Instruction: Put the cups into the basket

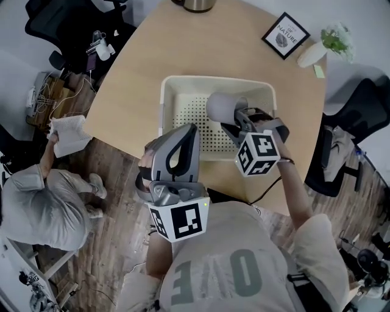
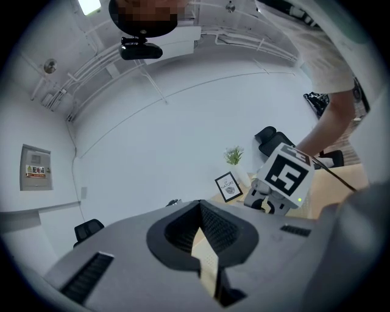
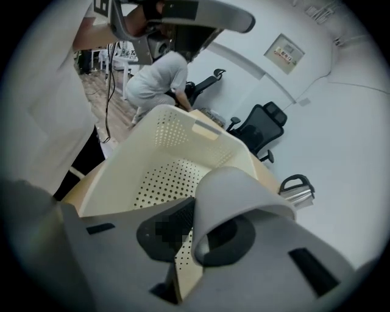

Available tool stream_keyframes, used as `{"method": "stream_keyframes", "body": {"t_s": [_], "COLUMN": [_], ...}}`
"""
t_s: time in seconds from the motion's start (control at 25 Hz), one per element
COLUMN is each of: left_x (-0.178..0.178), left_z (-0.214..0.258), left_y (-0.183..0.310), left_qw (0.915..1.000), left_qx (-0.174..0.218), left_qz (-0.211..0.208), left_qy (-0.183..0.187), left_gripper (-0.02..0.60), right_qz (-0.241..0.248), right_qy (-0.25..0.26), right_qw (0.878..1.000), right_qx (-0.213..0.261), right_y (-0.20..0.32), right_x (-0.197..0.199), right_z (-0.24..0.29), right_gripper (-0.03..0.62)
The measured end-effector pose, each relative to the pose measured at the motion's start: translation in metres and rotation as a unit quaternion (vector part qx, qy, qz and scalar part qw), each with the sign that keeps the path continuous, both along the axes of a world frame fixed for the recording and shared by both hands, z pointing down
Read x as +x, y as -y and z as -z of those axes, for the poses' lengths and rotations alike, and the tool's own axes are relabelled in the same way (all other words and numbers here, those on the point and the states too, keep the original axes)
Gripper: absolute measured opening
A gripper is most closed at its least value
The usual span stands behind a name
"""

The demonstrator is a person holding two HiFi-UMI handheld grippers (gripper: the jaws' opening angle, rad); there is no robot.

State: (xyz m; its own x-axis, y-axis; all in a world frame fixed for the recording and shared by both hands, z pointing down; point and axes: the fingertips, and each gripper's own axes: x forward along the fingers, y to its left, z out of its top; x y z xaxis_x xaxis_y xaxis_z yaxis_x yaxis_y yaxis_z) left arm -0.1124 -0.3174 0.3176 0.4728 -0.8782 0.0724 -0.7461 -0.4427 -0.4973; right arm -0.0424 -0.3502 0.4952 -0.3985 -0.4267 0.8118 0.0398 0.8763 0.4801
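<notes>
A cream perforated basket (image 1: 166,97) stands on the wooden table (image 1: 134,91). My right gripper (image 1: 236,124) is shut on the rim of a grey cup (image 1: 223,106), which hangs on its side over the basket's right half. In the right gripper view the grey cup (image 3: 234,195) is pinched between the jaws above the basket (image 3: 177,131). My left gripper (image 1: 184,135) is lifted off the table at the basket's near left corner, jaws together and empty. The left gripper view looks up at the wall, with its jaws closed to a thin slit.
A framed picture (image 1: 285,35) and a potted plant (image 1: 326,46) stand at the table's far right. A metal kettle (image 1: 196,5) sits at the far edge. A person (image 1: 42,198) crouches on the floor to the left. Office chairs (image 1: 359,122) surround the table.
</notes>
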Motion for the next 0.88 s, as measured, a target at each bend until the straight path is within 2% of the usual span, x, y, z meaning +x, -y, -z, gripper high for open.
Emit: {"method": "stream_keyframes", "body": {"t_s": [0.16,0.32,0.52,0.88], "left_x": [-0.005,-0.008,-0.012,-0.022], "left_z": [-0.006,-0.011,-0.012,-0.015], "left_y": [-0.001,-0.005,-0.007,-0.008], "left_qw": [0.9999,0.9998,0.9996,0.9993], "left_qx": [-0.009,-0.017,-0.018,-0.022], "left_qz": [0.008,0.014,0.022,0.029], "left_qy": [0.001,0.001,-0.001,-0.003], "left_gripper": [0.006,0.006,0.006,0.006], "right_qz": [0.034,0.058,0.087,0.093], "right_qy": [-0.068,-0.115,-0.19,-0.238], "right_qw": [0.996,0.99,0.976,0.962], "right_qx": [-0.038,-0.061,-0.055,-0.099], "right_y": [-0.003,-0.01,-0.013,-0.016], "right_x": [0.004,0.007,0.014,0.017], "right_z": [-0.037,-0.063,-0.086,-0.101], "right_gripper": [0.034,0.032,0.032,0.032]}}
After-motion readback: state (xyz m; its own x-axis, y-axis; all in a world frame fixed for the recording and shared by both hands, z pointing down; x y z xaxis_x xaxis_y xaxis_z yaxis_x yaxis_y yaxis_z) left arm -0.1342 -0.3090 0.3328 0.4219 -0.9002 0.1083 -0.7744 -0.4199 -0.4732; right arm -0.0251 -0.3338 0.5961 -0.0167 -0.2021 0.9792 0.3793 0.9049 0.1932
